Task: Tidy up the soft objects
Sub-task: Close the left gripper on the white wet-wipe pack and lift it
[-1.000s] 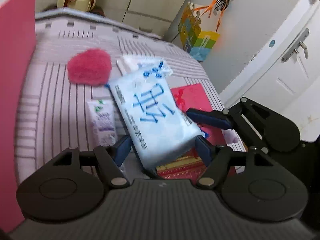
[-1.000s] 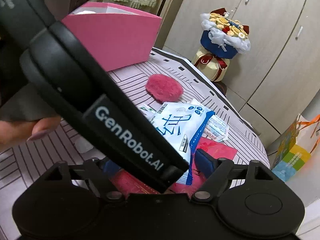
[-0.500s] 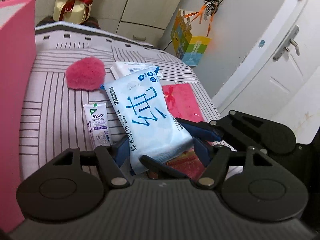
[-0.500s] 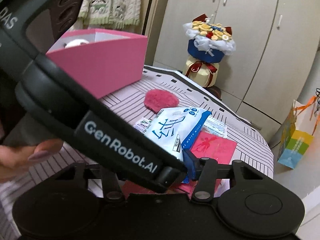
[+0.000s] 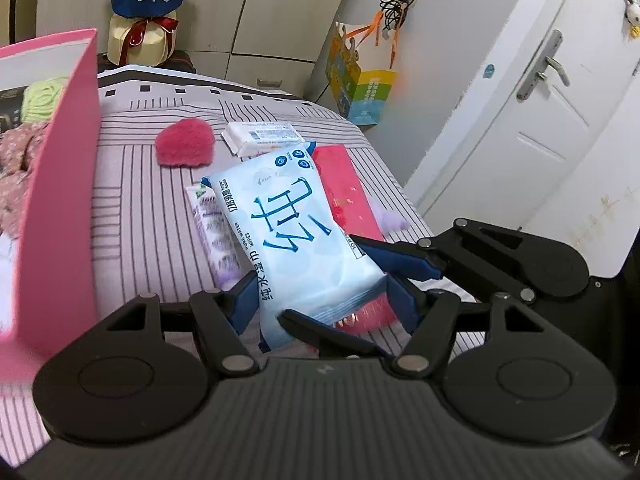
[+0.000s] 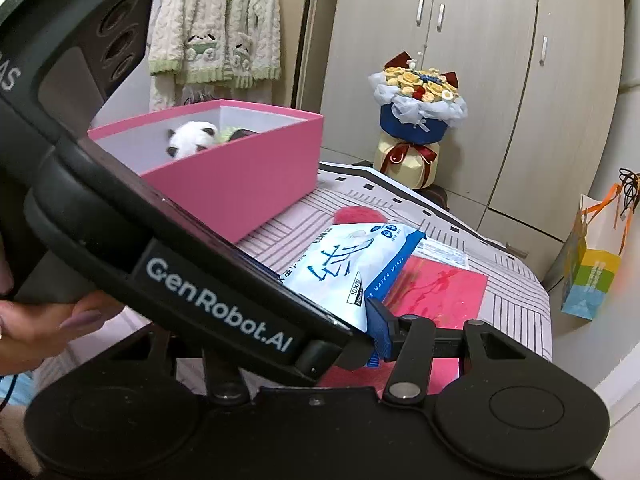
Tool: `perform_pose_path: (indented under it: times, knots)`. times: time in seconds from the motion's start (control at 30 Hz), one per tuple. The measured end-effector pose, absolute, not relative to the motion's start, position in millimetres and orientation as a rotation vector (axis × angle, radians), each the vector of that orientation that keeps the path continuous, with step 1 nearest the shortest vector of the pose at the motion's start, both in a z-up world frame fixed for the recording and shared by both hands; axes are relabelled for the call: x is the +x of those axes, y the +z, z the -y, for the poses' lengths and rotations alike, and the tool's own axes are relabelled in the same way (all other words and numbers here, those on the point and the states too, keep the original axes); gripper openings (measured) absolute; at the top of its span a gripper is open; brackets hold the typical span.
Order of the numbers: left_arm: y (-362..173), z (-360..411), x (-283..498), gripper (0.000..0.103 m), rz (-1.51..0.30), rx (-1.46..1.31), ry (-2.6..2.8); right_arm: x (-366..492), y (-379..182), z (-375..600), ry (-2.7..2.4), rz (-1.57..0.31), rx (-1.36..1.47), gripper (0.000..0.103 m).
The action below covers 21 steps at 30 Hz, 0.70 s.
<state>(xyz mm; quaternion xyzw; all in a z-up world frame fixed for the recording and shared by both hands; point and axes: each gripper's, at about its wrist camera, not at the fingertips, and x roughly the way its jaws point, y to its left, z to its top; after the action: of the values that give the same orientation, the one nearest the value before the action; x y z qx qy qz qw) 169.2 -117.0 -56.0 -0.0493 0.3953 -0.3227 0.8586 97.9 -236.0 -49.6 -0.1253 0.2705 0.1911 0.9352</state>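
Both grippers clamp one wet-wipes pack (image 5: 304, 240): left gripper (image 5: 320, 300) at its near end, right gripper (image 5: 400, 258) from three o'clock; pink box (image 5: 60, 208) at nine o'clock.

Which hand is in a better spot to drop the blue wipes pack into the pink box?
Left. The pink cardboard box sits right beside the left gripper, whose jaws squeeze the light blue pack of wet wipes. The right gripper is on the pack's far side.

surface: striped bed (image 5: 132, 208) | on it: pink box (image 5: 60, 208), red pad (image 5: 185, 142), red envelope (image 5: 344, 192), tube (image 5: 212, 232)
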Motion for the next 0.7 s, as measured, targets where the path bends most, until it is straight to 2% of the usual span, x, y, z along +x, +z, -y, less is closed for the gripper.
perform_pose_path:
  times: [0.4,0.7]
  knots:
    - [-42,86,112,0.066,-0.828,-0.097,-0.705,44,-34,206,0.386,-0.569,-0.305,0.057]
    - [-15,57,76,0.066,-0.762,-0.076,-0.698,8,-9,185,0.404,-0.534,-0.308,0.057]
